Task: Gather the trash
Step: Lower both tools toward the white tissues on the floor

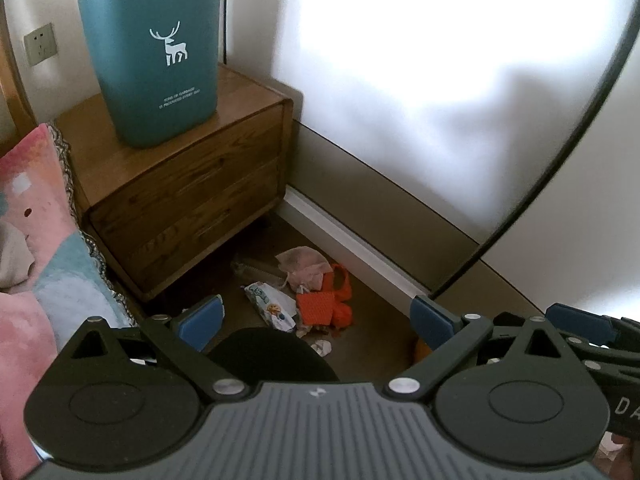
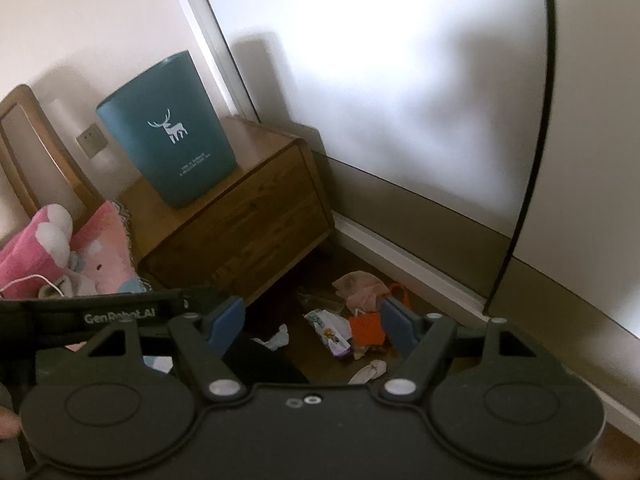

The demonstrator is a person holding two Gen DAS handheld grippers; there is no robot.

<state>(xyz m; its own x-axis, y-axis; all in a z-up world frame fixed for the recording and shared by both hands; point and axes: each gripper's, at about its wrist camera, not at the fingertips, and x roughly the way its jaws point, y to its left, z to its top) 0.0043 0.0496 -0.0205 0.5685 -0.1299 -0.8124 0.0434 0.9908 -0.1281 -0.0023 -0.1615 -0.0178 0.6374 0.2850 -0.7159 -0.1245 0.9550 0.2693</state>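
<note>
A teal trash bin (image 1: 150, 56) with a white deer stands on a wooden nightstand (image 1: 180, 184); it also shows in the right wrist view (image 2: 172, 128). Trash lies on the brown floor beside the nightstand: a pink crumpled tissue (image 1: 302, 264), an orange bag (image 1: 326, 302), a printed white wrapper (image 1: 272, 306) and a small white paper ball (image 1: 322, 347). The right wrist view shows the same orange bag (image 2: 366, 328), wrapper (image 2: 330, 328) and white scraps (image 2: 370, 372). My left gripper (image 1: 316, 318) is open and empty above the pile. My right gripper (image 2: 312, 322) is open and empty above it too.
A bed with a pink blanket (image 1: 36, 240) and plush toys (image 2: 44, 240) lies at the left. A white wall and skirting board (image 1: 352, 248) run along the right. A dark rounded object (image 1: 272, 354) sits on the floor below the grippers.
</note>
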